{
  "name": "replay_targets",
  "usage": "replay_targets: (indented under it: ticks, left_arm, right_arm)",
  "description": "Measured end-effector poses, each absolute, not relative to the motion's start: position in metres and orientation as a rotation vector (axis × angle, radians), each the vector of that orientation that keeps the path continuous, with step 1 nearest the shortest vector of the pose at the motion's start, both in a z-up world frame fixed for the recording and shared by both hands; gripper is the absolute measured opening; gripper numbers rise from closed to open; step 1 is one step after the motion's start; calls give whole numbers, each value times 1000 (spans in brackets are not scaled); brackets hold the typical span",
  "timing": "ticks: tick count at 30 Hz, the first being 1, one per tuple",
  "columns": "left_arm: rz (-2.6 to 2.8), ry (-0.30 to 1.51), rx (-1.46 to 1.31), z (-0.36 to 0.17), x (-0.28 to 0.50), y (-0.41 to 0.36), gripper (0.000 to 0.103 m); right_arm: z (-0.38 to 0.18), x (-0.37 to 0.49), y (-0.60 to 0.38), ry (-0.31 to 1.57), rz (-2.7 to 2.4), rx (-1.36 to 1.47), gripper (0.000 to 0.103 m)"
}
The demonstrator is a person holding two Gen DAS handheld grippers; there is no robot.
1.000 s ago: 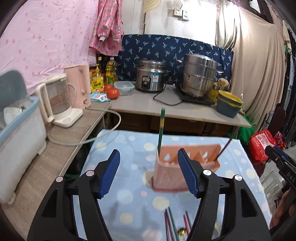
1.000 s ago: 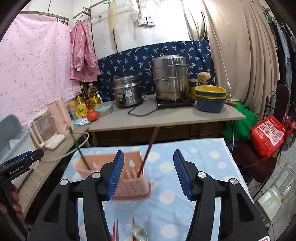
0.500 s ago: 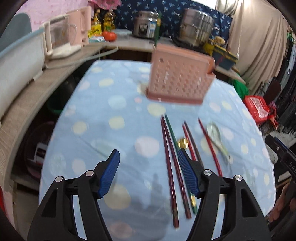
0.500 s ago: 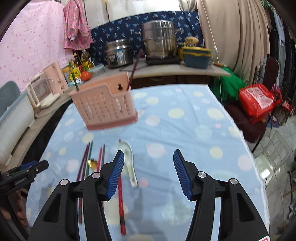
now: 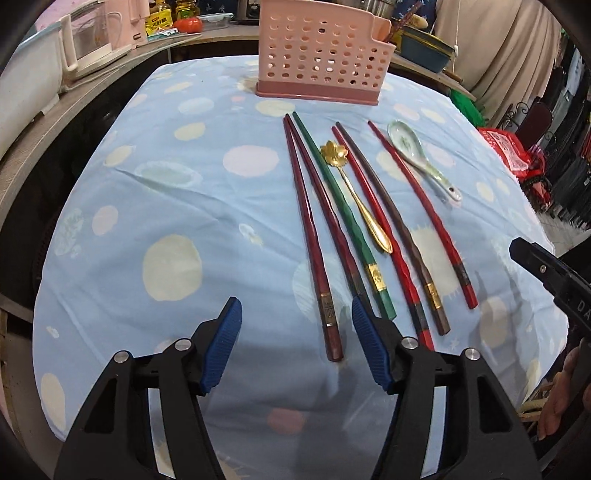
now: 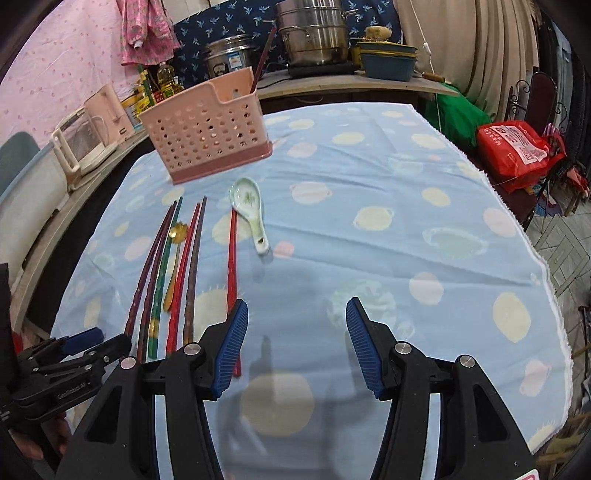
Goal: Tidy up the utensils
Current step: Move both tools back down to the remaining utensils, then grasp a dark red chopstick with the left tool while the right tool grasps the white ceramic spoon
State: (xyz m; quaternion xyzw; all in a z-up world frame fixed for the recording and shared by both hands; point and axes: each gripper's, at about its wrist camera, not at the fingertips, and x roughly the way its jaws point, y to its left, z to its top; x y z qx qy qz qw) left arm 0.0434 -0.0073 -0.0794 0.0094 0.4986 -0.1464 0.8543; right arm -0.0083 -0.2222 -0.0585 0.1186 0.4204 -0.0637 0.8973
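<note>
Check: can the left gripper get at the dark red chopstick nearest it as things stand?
Probably yes. The left gripper is open and empty, the dark red chopstick has its thick end between the fingers' line, and only bare tablecloth lies before it.

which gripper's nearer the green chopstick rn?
Left. The left gripper hovers by the near end of the green chopstick, which lies just past its right jaw. The right gripper is further right, several chopsticks away.

A lived-in home kitchen: a rice cooker, a steel steamer pot, an electric kettle and cooking oil bottles crowd the counter.
</note>
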Motion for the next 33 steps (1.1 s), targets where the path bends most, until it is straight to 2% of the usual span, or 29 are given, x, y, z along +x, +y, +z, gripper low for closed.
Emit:
replay_targets:
  ticks: [9, 12, 14, 16, 23, 33]
  left_arm:
    - [-290, 1023, 64, -82, 44, -12, 41]
    - [-289, 1020, 55, -81, 44, -9, 29]
    - [-297, 1023, 43, -81, 46, -7, 16]
    - [-309, 1027, 32, -81, 47, -5, 8]
    - [-319, 1035, 2, -80, 51, 0, 7]
    - [-307, 1044, -12, -80, 62, 6, 7]
  right_arm:
    - [-64, -12, -217, 884, -114, 253, 54]
    - [-65, -10, -216, 887, -112, 254, 54]
    - [-65, -8, -216, 889, -107, 255, 54]
    - [-64, -5, -216, 884, -107, 251, 53]
    - [-62, 13, -217, 873, -99, 254, 48]
    - [-58, 66, -221, 855, -68, 272, 26]
